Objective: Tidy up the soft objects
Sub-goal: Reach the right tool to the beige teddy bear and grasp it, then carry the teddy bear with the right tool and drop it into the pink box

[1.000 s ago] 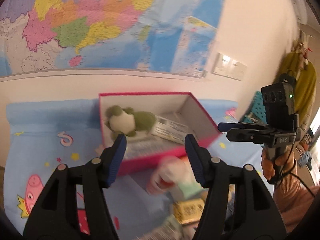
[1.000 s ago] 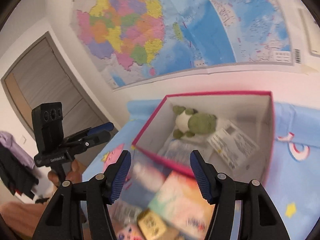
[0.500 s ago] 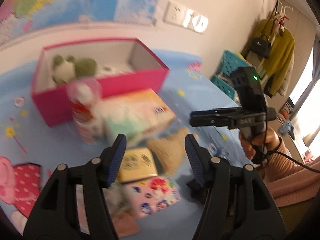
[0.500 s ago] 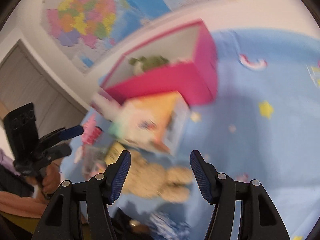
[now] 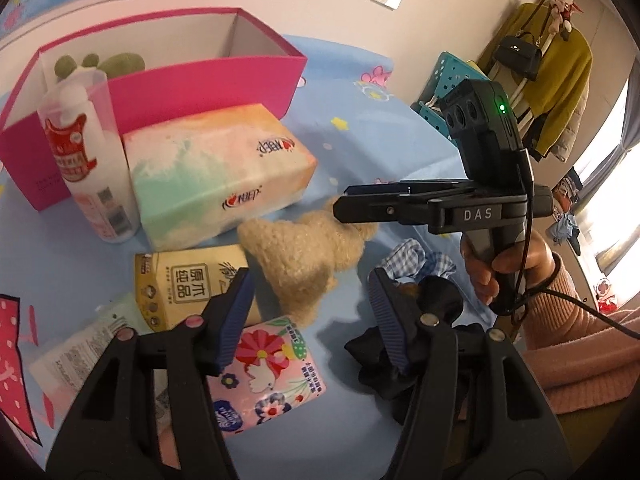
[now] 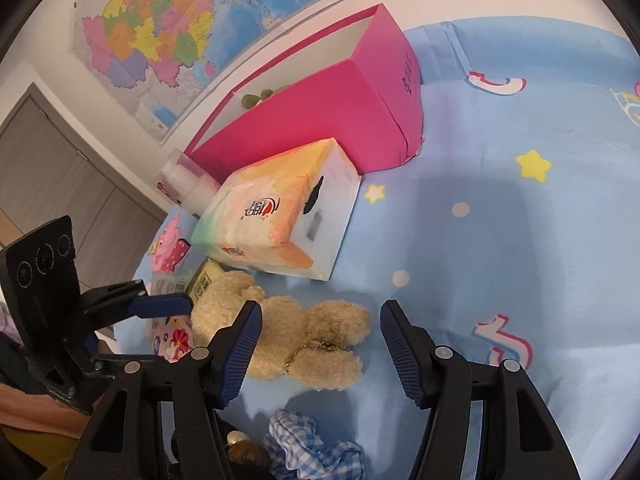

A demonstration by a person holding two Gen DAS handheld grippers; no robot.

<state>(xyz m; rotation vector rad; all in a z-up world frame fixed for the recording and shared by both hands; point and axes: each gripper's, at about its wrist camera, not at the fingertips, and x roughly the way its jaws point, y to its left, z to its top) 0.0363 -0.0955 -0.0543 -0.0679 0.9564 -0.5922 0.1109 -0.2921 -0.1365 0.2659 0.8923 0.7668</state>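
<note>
The right gripper (image 6: 320, 344) hangs wide open and empty over the bear (image 6: 288, 340), low centre of its view. The left gripper (image 5: 308, 316) is equally open, holding nothing. Likely next: lower, pinch the bear, carry it to the box (image 6: 340, 96), upper centre.

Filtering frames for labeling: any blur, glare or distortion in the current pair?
Left wrist: sharp, no motion smear; window at the right edge blown out; strong fisheye bending of the pink box and dark corners. Right wrist: sharp too, text on the tissue box readable in shape; soft shadow on the blue sheet; map curved by the lens.
</note>
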